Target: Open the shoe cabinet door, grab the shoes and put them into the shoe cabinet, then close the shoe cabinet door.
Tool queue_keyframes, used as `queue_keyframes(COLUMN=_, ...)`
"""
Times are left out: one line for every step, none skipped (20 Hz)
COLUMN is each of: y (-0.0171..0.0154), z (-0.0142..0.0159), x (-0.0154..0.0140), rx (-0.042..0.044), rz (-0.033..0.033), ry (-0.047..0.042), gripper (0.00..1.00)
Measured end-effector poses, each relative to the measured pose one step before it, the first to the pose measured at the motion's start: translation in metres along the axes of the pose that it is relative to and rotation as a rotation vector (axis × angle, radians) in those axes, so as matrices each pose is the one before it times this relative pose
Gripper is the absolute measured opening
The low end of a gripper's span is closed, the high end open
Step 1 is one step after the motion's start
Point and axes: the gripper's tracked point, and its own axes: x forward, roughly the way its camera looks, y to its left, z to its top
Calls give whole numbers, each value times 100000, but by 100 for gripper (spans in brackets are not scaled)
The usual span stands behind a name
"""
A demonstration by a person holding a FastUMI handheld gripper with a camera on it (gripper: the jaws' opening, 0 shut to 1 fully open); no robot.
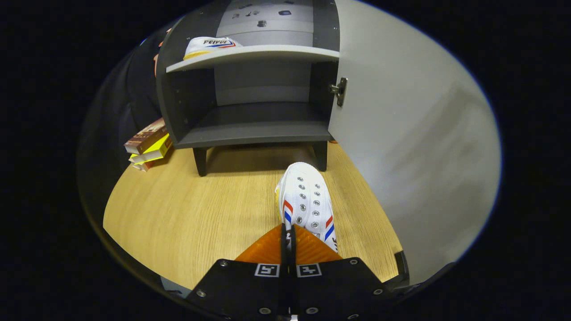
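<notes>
My tool (288, 232) sits low over the tabletop (187, 214), its two fingers drawn almost together with only a thin slit between them. They pinch the rear edge of a white sneaker (308, 200), which stretches away from the fingertips with its toe aimed at the shoe cabinet (250, 129). The sneaker has two rows of metal eyelets and red and blue stripes on either flank. I cannot tell whether its sole rests on the wood or hangs just above it.

The cabinet stands beyond the sneaker on short dark legs, and its toe nearly reaches the right front leg. The cabinet door (415, 147) is swung fully open on my right, a broad pale panel hinged at the cabinet's right wall, with a metal hinge (340, 91) visible at the joint. Inside I see two levels: the lower compartment holds nothing, and on the upper shelf (254, 55), toward its left end, lies a second white shoe (209, 46) with the same red and blue striping.

Left of the cabinet, beside its left wall, a small stack of books (148, 145) rests at the tabletop's edge.
</notes>
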Motion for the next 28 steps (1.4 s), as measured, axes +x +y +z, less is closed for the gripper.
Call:
queue_keyframes(y=306, z=887, x=-924, rx=-162, rz=642, ry=-1515, gripper=0)
queue_keyframes(y=267, z=990, x=-903, rx=-910, rz=259, ry=-1549, gripper=0)
queue_keyframes(y=170, z=1033, x=-879, rx=-1625, rz=-44, ry=-1662, gripper=0)
queue_keyframes(y=188, z=1279, x=-923, rx=-1565, rz=-251, ry=-1905, gripper=0)
queue_keyframes(y=204, z=1213, x=-816, rx=-931, rz=186, ry=-1339, gripper=0)
queue_keyframes(y=117, z=1441, x=-893, rx=-101, rz=277, ry=-1297, gripper=0)
queue_keyframes(y=265, z=1214, x=-864, rx=507, rz=598, ry=-860, gripper=0)
queue_keyframes(y=446, z=1236, x=-627, rx=1050, rz=386, ry=-777, gripper=0)
queue_keyframes(y=249, z=1273, x=-610, rx=1150, rz=114, ry=-639, gripper=0)
queue_keyframes(y=162, z=1339, x=-429, rx=157, rz=33, ry=-972, gripper=0)
queue_keyframes(y=135, z=1386, x=-461, rx=-430, rz=-14, ry=-1415, gripper=0)
queue_keyframes(y=152, z=1357, x=-443, rx=-591, rz=-118, ry=-1442, gripper=0)
queue_keyframes(y=181, z=1251, x=-392, rx=-795, rz=-137, ry=-1221, gripper=0)
queue_keyframes(y=184, z=1229, x=-255, rx=-347, rz=215, ry=-885, gripper=0)
queue_keyframes(y=254, z=1200, x=-307, rx=-200, rz=442, ry=-1235, gripper=0)
queue_keyframes(y=276, z=1150, x=-198, rx=-83, rz=215, ry=-981, gripper=0)
queue_keyframes(y=283, z=1065, x=-85, rx=-110, rz=352, ry=-914, gripper=0)
queue_keyframes(y=160, z=1178, x=-1, rx=-456, rz=137, ry=-1179, gripper=0)
queue_keyframes(y=135, z=1062, x=76, rx=-531, rz=46, ry=-1082, gripper=0)
queue_keyframes(y=97, z=989, x=208, rx=-401, rz=-264, ry=-873, gripper=0)
queue_keyframes(y=-38, z=987, x=225, rx=-626, rz=-111, ry=-900, gripper=0)
queue_keyframes(y=19, z=1024, x=429, rx=-392, rz=-78, ry=-1038, gripper=0)
queue_keyframes(y=-58, z=956, x=459, rx=-135, rz=73, ry=-902, gripper=0)
queue_keyframes(y=-138, z=1066, x=544, rx=-203, rz=3, ry=-856, gripper=0)
queue_keyframes(y=-145, z=980, x=622, rx=-164, rz=-70, ry=-1226, gripper=0)
queue_keyframes(y=-292, z=923, x=904, rx=-316, rz=-295, ry=-855, gripper=0)
queue_keyframes(y=-269, z=774, x=887, rx=-267, rz=-567, ry=-512, gripper=0)
queue_keyframes(y=-286, z=693, x=1071, rx=-427, rz=-751, ry=-264, gripper=0)
